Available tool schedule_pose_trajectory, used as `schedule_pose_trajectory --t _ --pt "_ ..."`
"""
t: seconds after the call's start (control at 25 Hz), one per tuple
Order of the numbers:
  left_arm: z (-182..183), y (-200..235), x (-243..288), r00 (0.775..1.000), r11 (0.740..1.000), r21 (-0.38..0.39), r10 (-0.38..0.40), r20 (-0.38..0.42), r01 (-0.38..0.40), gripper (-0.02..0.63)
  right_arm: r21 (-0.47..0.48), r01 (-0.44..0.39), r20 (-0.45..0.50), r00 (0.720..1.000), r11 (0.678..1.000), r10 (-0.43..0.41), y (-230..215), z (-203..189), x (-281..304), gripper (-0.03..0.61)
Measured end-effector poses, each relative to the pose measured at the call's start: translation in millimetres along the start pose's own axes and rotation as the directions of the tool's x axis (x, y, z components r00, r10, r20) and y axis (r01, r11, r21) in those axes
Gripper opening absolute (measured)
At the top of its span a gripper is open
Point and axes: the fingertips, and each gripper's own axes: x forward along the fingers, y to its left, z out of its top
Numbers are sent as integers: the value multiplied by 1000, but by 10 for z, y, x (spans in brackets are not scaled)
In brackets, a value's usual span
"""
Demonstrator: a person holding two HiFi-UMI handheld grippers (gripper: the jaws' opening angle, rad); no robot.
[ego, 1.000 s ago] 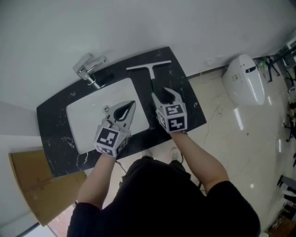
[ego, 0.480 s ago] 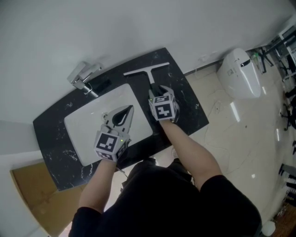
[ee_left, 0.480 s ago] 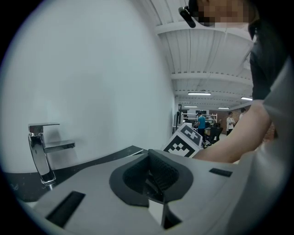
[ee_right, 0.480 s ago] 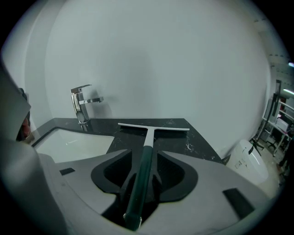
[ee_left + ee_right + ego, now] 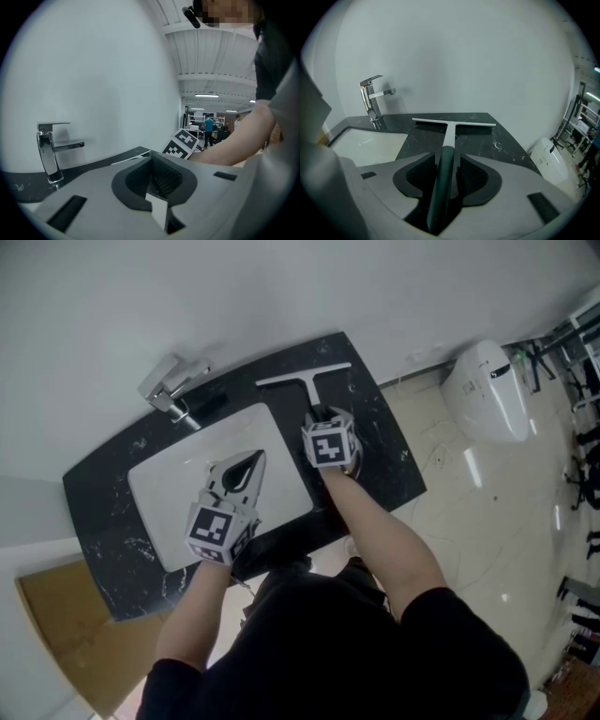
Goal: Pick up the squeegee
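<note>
The squeegee (image 5: 302,378) lies on the black marble counter (image 5: 380,442) right of the basin, its white blade toward the wall and its dark green handle toward me. In the right gripper view the handle (image 5: 443,173) runs straight between the jaws, and both pads press its sides. My right gripper (image 5: 324,415) is shut on that handle, low over the counter (image 5: 483,138). My left gripper (image 5: 253,458) hovers above the basin with its jaws shut and nothing between them (image 5: 157,180).
A white basin (image 5: 178,488) is set in the counter, with a chrome faucet (image 5: 172,383) at its back left near the wall. A white toilet (image 5: 487,390) stands on the tiled floor to the right. Cardboard (image 5: 56,634) lies at lower left.
My right gripper moved forward over the squeegee handle and went from open to shut on it. The left gripper stayed over the basin.
</note>
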Motion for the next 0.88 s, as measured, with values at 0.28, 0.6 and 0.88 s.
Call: schedule_pose_trajectory --t 0.28,0.6,0.88 --pt "22 20 -84 1000 999 -22 30 -8 -30 0 21 9 -20 1000 1000 -9 9 -16 35 118" --pt "58 11 -163 997 997 -13 73 -9 -73 0 41 -30 18 999 999 29 -18 16 -93 101" --pt "157 -146 -164 994 994 7 106 18 -107 0 -16 -82 118 989 997 83 -72 91 -412 101"
